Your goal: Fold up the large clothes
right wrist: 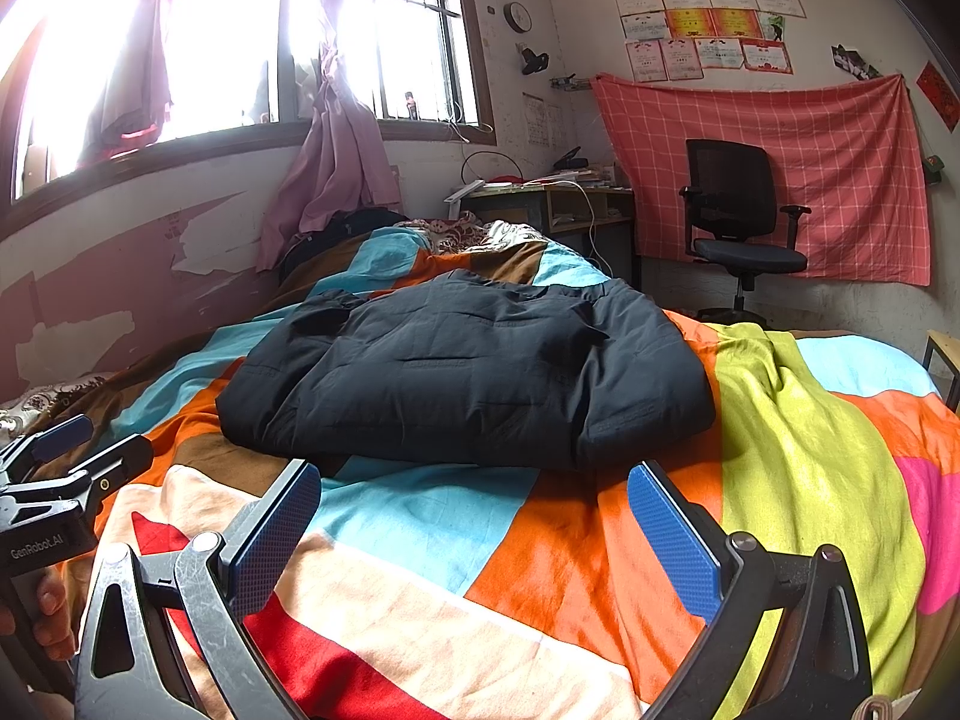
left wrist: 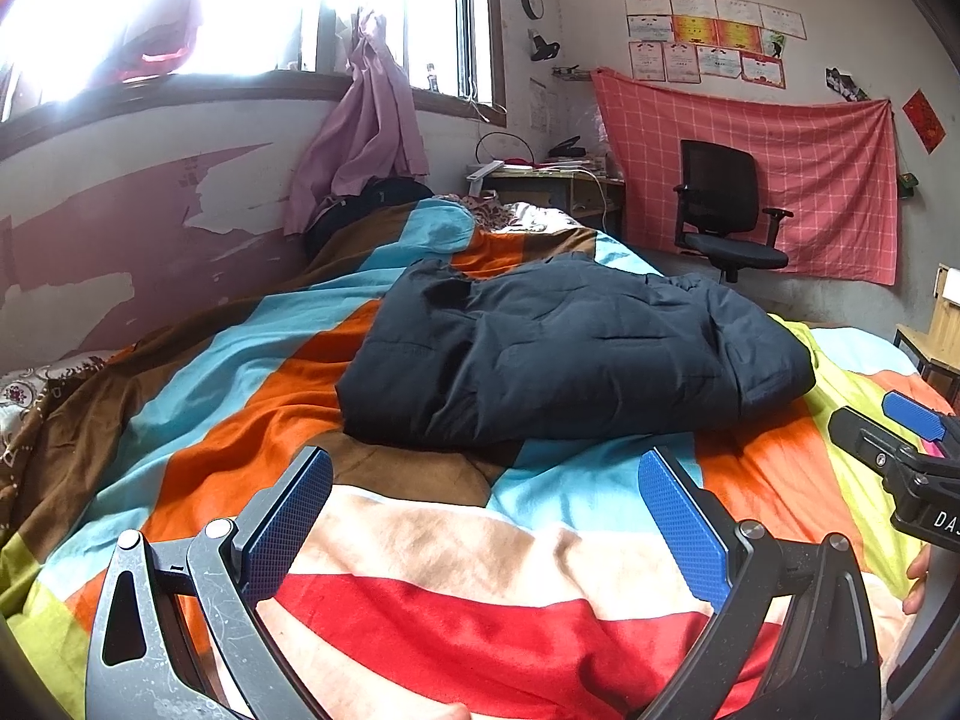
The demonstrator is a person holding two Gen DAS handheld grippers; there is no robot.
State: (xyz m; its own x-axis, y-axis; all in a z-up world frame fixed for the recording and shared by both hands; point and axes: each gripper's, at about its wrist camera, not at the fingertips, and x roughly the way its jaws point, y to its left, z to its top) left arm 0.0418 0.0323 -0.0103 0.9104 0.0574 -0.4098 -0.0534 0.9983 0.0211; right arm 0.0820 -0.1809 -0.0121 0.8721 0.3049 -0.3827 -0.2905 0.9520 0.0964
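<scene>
A dark navy padded jacket [left wrist: 564,354] lies folded into a thick bundle in the middle of the bed; in the right wrist view the jacket [right wrist: 468,378] sits straight ahead. My left gripper [left wrist: 486,480] is open, its blue pads wide apart, hovering over the striped blanket short of the jacket's near edge and holding nothing. My right gripper [right wrist: 474,492] is also open and empty, just in front of the jacket's near fold. The right gripper [left wrist: 888,426] shows at the right edge of the left wrist view, and the left gripper [right wrist: 78,450] at the left edge of the right wrist view.
A multicoloured striped blanket [left wrist: 420,540] covers the bed. A peeling wall with a window and pink curtain [left wrist: 360,120] runs along the left. A desk [left wrist: 552,180] and black office chair [left wrist: 726,210] stand beyond the bed. A wooden stool [left wrist: 936,330] is at the right.
</scene>
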